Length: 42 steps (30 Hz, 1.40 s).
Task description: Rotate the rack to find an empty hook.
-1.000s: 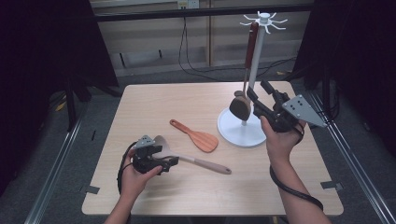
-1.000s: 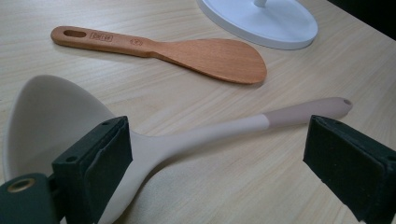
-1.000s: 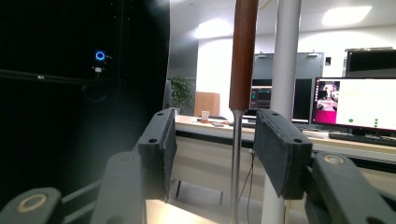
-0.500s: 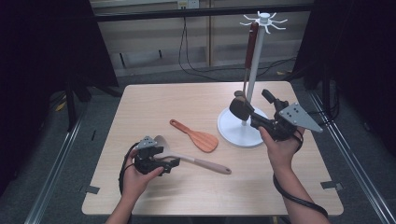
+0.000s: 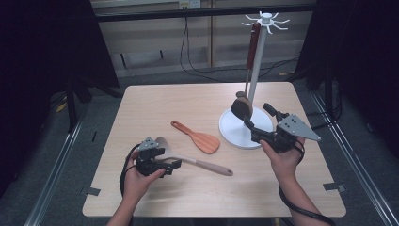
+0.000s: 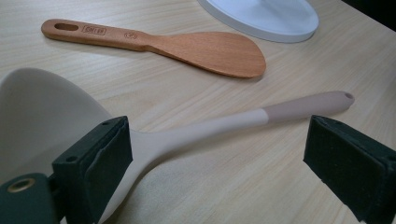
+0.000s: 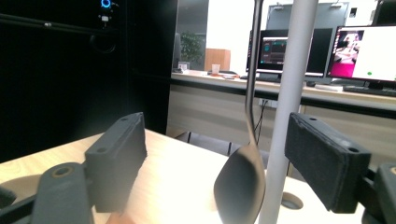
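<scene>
A beige spoon [image 5: 188, 160] lies on the table near the front left, its handle [image 6: 224, 123] running between the wide-apart jaws of my left gripper [image 5: 173, 165] [image 6: 219, 149], which is open. A wooden rice paddle [image 5: 200, 138] [image 6: 187, 46] lies just beyond it. A white rack [image 5: 255, 70] stands on a round base [image 5: 235, 134] at the right. From its top hangs a dark-headed utensil [image 5: 243, 106] [image 7: 240, 186] with a red handle. My right gripper [image 5: 258, 116] [image 7: 219, 154] is open, low beside the base, facing that utensil and the rack pole [image 7: 289, 107].
The wooden table [image 5: 164, 103] has tape marks at its front corners. Metal rails run along the floor on both sides. Black curtains stand left and right. A cable [image 5: 126, 169] loops from the left gripper.
My right gripper has dropped lower and drawn back toward the near edge, away from the hanging utensil. The left gripper and the spoon have stayed put.
</scene>
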Tool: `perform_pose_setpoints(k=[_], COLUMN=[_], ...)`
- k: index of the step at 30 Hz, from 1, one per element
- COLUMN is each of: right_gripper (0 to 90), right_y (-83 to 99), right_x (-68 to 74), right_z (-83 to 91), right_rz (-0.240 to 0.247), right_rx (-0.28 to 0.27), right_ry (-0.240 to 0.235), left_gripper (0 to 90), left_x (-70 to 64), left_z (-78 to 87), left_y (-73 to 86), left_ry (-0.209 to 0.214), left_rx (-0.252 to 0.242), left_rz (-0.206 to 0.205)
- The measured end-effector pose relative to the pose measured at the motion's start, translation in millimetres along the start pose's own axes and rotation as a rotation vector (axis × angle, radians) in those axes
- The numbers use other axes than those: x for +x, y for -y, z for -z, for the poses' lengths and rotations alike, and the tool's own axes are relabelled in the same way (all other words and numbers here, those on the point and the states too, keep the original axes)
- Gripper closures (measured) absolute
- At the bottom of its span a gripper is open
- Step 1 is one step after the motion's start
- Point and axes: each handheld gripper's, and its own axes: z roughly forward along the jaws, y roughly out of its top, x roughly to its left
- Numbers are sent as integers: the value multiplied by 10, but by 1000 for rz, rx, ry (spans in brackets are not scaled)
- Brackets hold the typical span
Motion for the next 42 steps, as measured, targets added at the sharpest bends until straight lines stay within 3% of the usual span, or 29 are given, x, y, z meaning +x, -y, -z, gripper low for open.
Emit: perform_pose_setpoints(k=[10,22,33,36,42], right_gripper=[175,147,138,137,138], right_y=[148,305,323,313,313], right_x=[23,-10,14,7,-7], right_z=[74,258,285,299,325], right_rz=[-11,-15,-7,-4,-5], right_rx=[52,130,151,144,145], right_ry=[2,0,-8,-10,1], left_gripper=[77,79,111,163,364], left_x=[-4,-4,33,20,-113], left_z=[-11,-44,-91,-129,-224], left_y=[14,28,-45,-86,-89], left_ry=[-7,-28,-42,-27,20], left_rx=[12,50,54,52,89], left_rz=[-10,-58,-74,-75,-143])
